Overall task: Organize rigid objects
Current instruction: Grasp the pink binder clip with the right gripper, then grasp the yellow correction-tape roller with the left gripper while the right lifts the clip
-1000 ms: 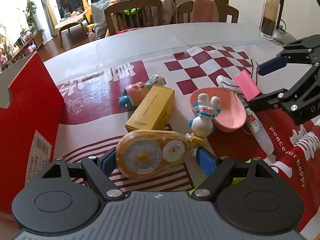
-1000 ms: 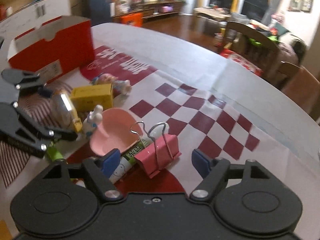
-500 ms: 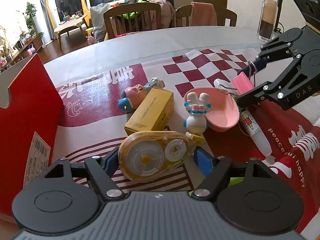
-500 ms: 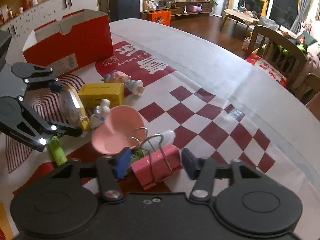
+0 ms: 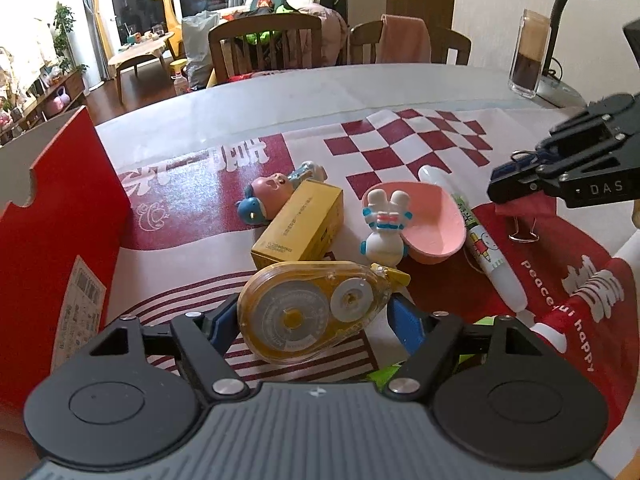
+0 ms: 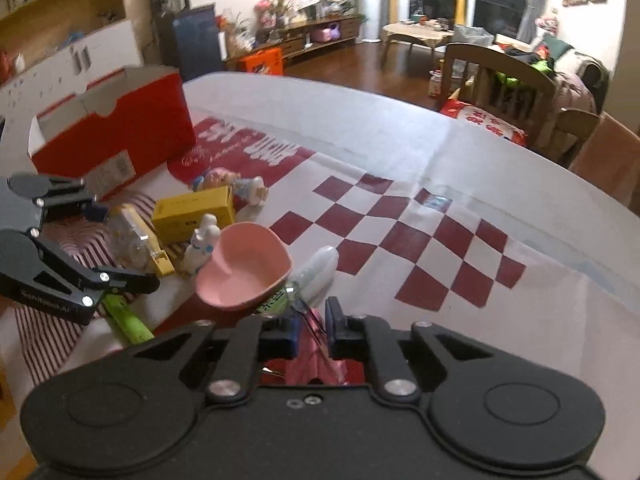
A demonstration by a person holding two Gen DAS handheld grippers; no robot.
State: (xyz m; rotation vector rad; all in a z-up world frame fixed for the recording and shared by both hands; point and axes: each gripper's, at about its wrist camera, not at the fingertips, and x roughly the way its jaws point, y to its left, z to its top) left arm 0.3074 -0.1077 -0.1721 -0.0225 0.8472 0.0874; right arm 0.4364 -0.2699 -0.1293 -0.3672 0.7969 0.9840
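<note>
We have the pink binder clip [image 6: 316,364] pinched in the right hand-held gripper [image 6: 312,326], blue pads nearly together on it, wire loops poking forward. In the left wrist view the clip [image 5: 526,206] hangs under that gripper, above the red patch of the printed cloth [image 5: 440,144].

Left hand-held gripper [image 5: 310,318] sits wide apart, straddling the yellow correction tape dispenser [image 5: 310,310]; left pad looks against its body, right pad shows a small gap, so we can't call it clamped. The dispenser lies flat on the tabletop [image 5: 320,88].

Just past it: yellow box [image 5: 300,226], pink-faced figurine [image 5: 272,192] behind the box, white rabbit figure [image 5: 384,228] touching the pink heart dish [image 5: 436,224], white pen [image 5: 490,252] beside the dish. Red cardboard box [image 5: 52,216] stands at far left, open-topped per the right wrist view [image 6: 116,132].
</note>
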